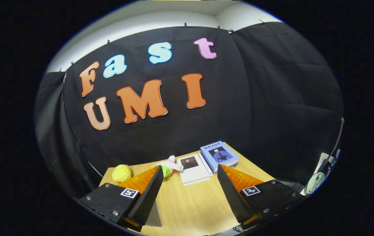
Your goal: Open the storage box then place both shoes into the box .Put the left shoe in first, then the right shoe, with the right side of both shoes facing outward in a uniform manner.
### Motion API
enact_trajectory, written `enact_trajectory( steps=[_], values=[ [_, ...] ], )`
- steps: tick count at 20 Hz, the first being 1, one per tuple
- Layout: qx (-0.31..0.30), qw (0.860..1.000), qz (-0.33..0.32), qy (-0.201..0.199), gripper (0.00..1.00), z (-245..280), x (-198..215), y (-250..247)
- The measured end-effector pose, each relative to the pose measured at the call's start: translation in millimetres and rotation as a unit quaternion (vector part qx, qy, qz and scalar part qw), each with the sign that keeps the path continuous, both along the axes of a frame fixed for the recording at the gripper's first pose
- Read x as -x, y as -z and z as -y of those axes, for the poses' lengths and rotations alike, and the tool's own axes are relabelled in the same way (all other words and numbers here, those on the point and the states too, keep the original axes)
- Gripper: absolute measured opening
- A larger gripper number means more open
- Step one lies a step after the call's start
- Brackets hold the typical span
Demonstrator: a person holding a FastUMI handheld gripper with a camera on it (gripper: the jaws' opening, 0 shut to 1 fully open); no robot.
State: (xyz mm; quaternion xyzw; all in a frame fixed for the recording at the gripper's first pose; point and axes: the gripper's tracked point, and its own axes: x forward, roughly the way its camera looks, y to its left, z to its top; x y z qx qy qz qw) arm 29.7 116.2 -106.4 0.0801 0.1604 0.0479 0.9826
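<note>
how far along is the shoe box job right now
Nothing looks done yet. The gripper is open and holds nothing, raised over the wooden table. Ahead of its fingers lie two books, a yellow ball and a small plush toy; no shoe or storage box is among them. Opening the box and placing the left shoe, then the right, are all left.
</note>
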Motion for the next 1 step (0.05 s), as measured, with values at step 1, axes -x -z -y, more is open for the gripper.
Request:
enact_trajectory(
  steps=[1],
  values=[
    [0.005,1.0,0.013,0.003,0.98,11.1,-1.7,-7.9]
  ],
)
